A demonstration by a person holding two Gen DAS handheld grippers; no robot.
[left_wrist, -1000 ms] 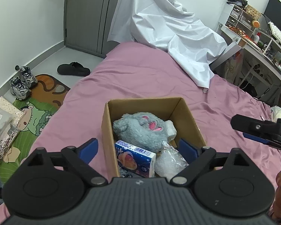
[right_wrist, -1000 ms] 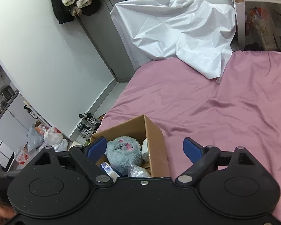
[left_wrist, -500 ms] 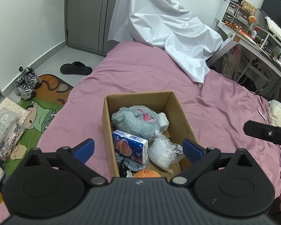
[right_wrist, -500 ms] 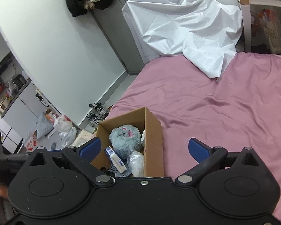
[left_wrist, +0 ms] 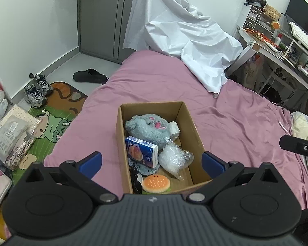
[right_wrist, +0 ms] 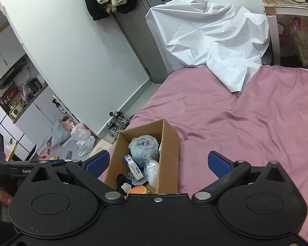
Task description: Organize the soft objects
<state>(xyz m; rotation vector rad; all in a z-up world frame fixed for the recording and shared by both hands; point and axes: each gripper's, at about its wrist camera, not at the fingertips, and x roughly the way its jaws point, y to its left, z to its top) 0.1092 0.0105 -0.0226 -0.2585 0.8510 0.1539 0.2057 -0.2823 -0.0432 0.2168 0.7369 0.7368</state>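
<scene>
Both tongs have just been opening and now stand wide, holding nothing: the left gripper (left_wrist: pixel 152 163) and right gripper (right_wrist: pixel 158 162) have pulled back and up. Lower middle, the cardboard box (left_wrist: pixel 192 127) on the pink bed (left_wrist: pixel 154 82) holds the grey plush toy (left_wrist: pixel 147 127), so packing looks done.

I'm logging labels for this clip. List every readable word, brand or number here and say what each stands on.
"GenR", cut off by the frame's clutter: on the left gripper's black body, seen in the right wrist view.
"AS", cut off, with unreadable small lines beneath: same black body.
Print on the blue tissue pack in the cardboard box: too blurred to read.
Desk items: too small.
</scene>
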